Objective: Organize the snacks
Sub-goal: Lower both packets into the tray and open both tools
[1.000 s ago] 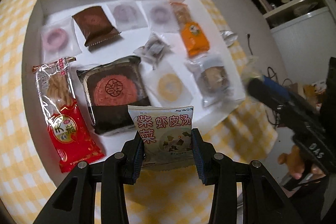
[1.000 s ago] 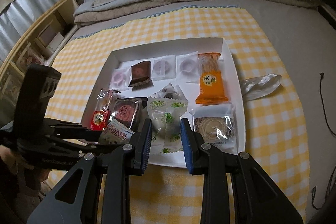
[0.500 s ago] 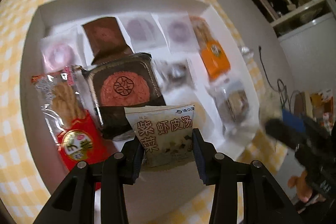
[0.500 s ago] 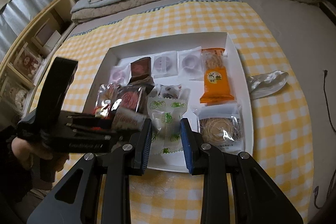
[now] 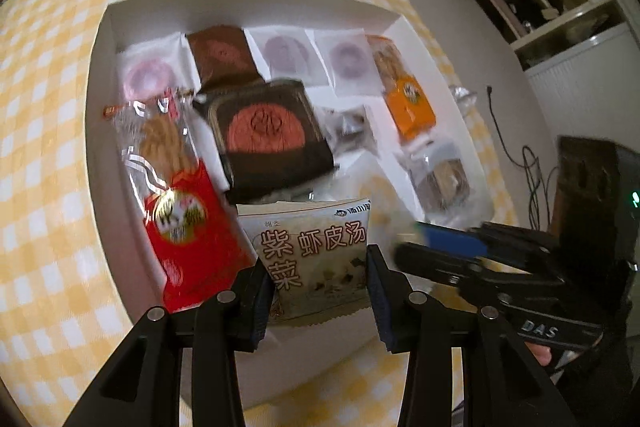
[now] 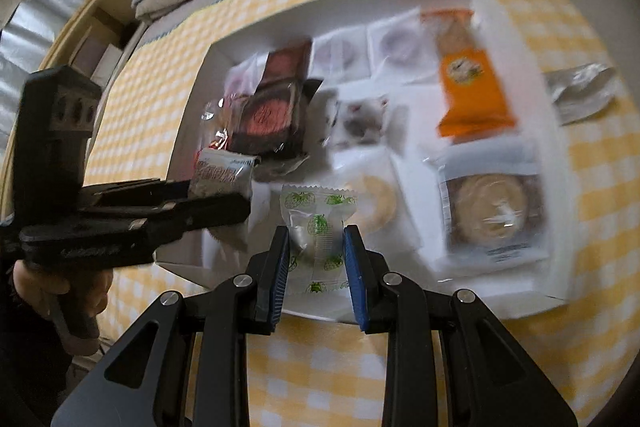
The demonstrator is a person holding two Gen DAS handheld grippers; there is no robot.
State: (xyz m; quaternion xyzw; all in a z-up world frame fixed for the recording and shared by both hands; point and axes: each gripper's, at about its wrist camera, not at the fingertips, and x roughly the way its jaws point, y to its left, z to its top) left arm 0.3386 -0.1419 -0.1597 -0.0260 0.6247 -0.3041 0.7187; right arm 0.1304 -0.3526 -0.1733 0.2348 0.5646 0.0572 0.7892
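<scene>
Already the soup packet [image 5: 312, 259] sits clamped between my left fingers [image 5: 256, 291], its long axis pointing away from me over the white tray [image 5: 100, 115], near edge. My right fingers [image 6: 280, 267] are clamped on the strawberry-print candy [image 6: 318, 227], upright above the tray's front gap.

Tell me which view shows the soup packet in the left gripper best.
Left wrist: the soup packet faces the lens between the left gripper's pads, print sharp. The right wrist view shows it small, tilted and blurred, above the white tray's near-left corner.
</scene>
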